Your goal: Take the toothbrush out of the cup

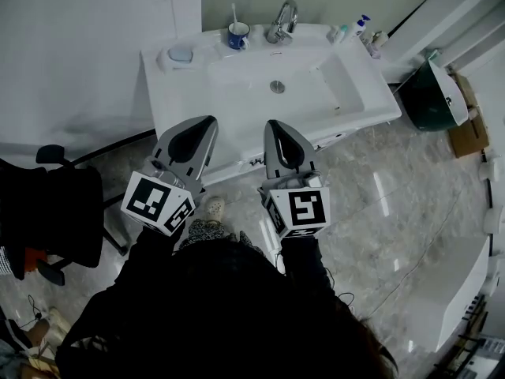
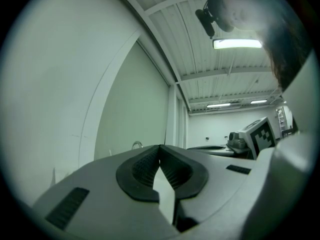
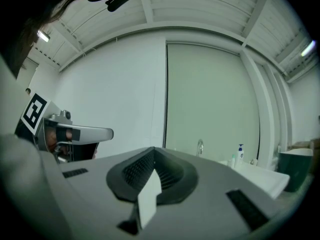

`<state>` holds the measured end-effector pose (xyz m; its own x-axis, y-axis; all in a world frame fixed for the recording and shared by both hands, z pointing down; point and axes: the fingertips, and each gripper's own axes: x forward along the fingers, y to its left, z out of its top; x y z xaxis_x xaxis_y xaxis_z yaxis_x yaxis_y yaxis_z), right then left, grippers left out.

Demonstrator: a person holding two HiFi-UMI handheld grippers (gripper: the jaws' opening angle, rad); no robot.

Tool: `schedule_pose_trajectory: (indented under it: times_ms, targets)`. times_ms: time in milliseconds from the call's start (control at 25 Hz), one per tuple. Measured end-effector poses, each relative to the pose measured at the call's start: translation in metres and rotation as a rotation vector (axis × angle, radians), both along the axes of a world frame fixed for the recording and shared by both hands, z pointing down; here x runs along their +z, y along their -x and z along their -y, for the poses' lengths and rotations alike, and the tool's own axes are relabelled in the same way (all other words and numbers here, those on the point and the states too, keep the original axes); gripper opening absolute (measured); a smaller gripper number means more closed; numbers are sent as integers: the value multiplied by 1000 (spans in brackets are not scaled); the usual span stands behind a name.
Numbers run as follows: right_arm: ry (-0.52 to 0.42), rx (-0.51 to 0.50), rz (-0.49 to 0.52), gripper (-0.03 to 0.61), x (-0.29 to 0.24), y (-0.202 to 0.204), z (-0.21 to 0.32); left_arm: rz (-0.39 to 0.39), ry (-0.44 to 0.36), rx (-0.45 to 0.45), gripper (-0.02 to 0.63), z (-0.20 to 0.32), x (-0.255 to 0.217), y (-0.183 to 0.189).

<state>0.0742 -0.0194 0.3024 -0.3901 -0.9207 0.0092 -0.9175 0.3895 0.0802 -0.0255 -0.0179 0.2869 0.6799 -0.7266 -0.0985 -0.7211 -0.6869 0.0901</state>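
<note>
A white toothbrush (image 1: pixel 233 12) is seen standing upright in a blue cup (image 1: pixel 238 36). The cup is set on the back rim of the white sink (image 1: pixel 237 101), just left of the tap (image 1: pixel 282 22). The left gripper (image 1: pixel 208 121) and right gripper (image 1: pixel 271 125) are held well apart from it, fingers closed on nothing.
</note>
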Motion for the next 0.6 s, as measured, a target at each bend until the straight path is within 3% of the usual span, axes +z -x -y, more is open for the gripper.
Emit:
schedule_pose_trajectory:
  times_ms: [600]
  targets:
    - [23, 0, -12, 5, 7, 18, 106, -4, 19, 1, 6, 109, 7, 18]
